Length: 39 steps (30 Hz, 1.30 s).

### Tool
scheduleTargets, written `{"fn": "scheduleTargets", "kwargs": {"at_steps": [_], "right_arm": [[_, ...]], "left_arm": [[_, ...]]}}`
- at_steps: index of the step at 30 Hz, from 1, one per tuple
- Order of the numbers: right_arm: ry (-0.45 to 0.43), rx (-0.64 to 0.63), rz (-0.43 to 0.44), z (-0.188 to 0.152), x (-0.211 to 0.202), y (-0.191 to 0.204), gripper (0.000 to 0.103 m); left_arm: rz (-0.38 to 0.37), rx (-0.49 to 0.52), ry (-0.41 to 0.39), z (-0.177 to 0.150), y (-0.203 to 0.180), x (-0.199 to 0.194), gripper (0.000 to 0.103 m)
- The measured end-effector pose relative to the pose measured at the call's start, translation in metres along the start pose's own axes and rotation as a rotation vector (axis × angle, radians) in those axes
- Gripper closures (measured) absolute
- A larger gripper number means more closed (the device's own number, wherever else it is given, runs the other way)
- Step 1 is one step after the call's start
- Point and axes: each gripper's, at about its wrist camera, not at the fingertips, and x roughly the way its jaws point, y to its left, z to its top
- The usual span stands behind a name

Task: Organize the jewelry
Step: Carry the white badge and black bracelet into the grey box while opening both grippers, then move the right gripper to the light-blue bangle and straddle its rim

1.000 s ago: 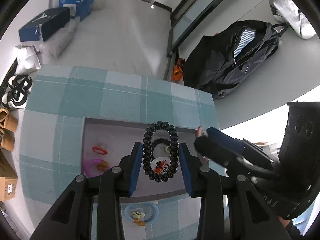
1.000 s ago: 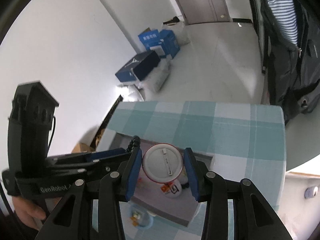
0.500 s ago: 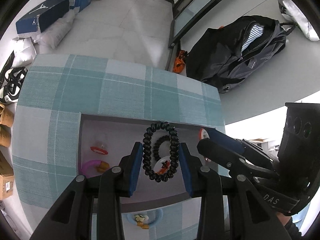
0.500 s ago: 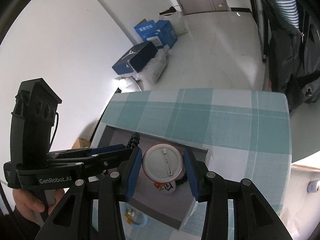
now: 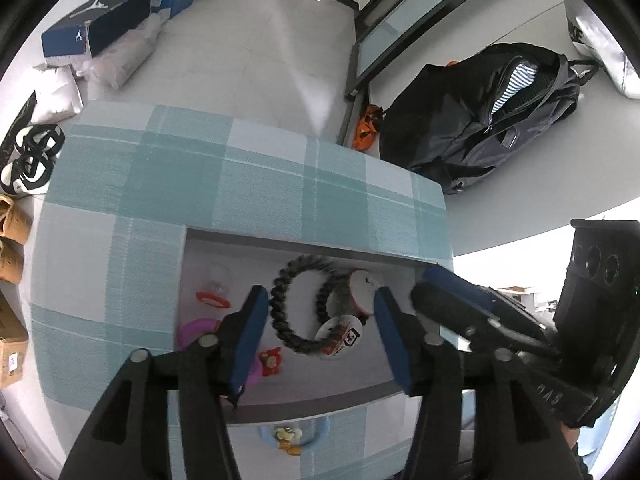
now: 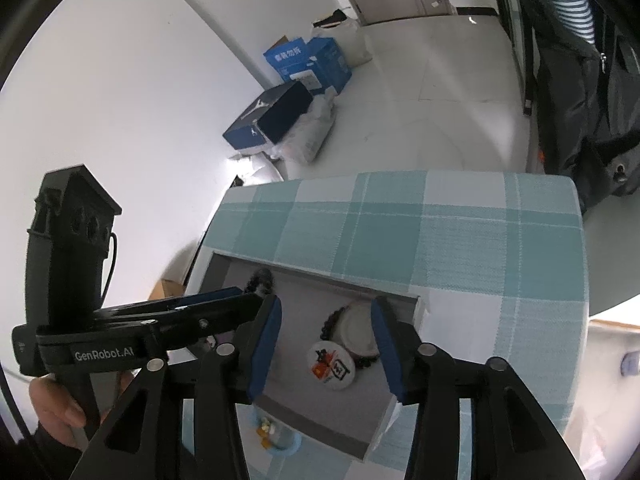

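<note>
Bracelet (image 5: pixel 304 308) is looking springy and light, lying in tray (image 5: pixel 280 394); both grippers, left (image 5: pixel 318 334) and right (image 6: pixel 326 346), are just opening, jaws apart, empty; grab its nine-o'clock coil.

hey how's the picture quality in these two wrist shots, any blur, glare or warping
Left wrist view: heavy fisheye bending at the edges, the black spiral bracelet slightly motion-blurred, window glare at right. Right wrist view: same warping, bright wall washed out, gray tray sharp.

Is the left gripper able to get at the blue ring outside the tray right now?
Probably, after backing up: the blue ring lies uncovered beside the tray, but beneath the left gripper, behind its open fingertips.
</note>
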Motion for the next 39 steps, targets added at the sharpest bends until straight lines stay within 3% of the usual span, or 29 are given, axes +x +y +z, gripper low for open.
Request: {"fn": "scheduleTargets", "kwargs": {"at_steps": [6,16,20,24,27,36,39], "right_arm": [[-0.051,0.020,-0.008,0.002,-0.014,-0.007,0.045],[-0.058,-0.045,-0.025,-0.012,-0.025,0.006,0.033],[-0.079,-0.087,-0.030,-0.022,-0.033,0.016,0.021],[-0.088,-0.108,-0.038,-0.030,-0.037,0.022,0.017],[-0.088,-0.119,-0.050,-0.037,-0.037,0.025,0.017],[-0.116,-0.098,-0.055,-0.073,-0.046,0.044,0.009],[-0.123,-0.092,-0.046,-0.093,-0.046,0.051,0.008]], "left_arm": [[0.041,0.067,-0.030,-0.008,-0.005,-0.009,0.050],[0.212,0.146,-0.101,-0.032,-0.013,-0.017,0.050],[0.224,0.178,-0.118,-0.046,-0.017,-0.023,0.050],[0.235,0.198,-0.146,-0.059,-0.020,-0.030,0.048],[0.218,0.196,-0.160,-0.068,-0.018,-0.036,0.035],[0.212,0.197,-0.203,-0.097,-0.004,-0.047,0.034],[0.244,0.178,-0.219,-0.118,0.011,-0.046,0.030]]}}
